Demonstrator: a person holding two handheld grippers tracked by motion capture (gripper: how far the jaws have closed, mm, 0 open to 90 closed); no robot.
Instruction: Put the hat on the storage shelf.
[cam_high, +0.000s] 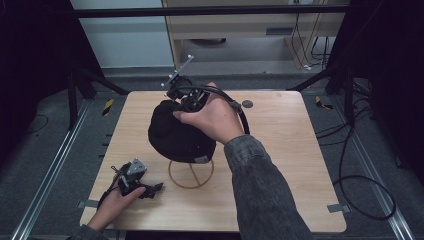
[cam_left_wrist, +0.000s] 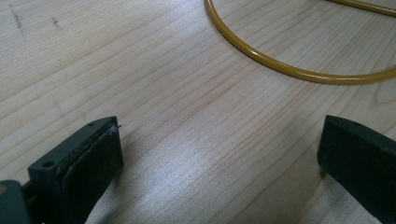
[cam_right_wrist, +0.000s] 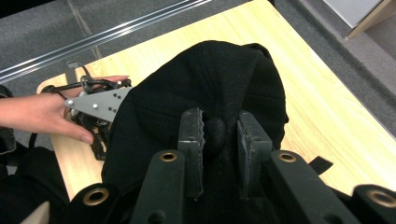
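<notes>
My left claw (cam_high: 150, 190) rests low at the near left corner of the wooden table (cam_high: 280, 150), its jaws standing wide apart with nothing between them but bare wood. In the left gripper view the yellow wire ring (cam_left_wrist: 289, 70) that forms the foot of the hat stand curves just ahead of those idle jaws, near but not touched.

Beyond it, at the middle of the table, the black cap (cam_high: 175, 132) sits draped over the top of the stand (cam_high: 191, 174), whose ring base shows beneath it in the high view. My right claw (cam_right_wrist: 219, 135) comes down on the cap from above, and its pads pinch the small button and a fold of fabric at the crown; the jaws stand nearly closed on that cloth. My right hand (cam_high: 212, 117) arches over the cap's far side, the cable looping behind it.

By my judgement the work is at its gripping stage: the crown is caught, yet the cap is not yet off the stand. Whether it is meant to be lifted off or settled in place I cannot tell from here. The left claw has no part in it so far.

Farther back lie grey floor, metal rails (cam_high: 50, 170) and a pale cabinet (cam_high: 240, 25).
</notes>
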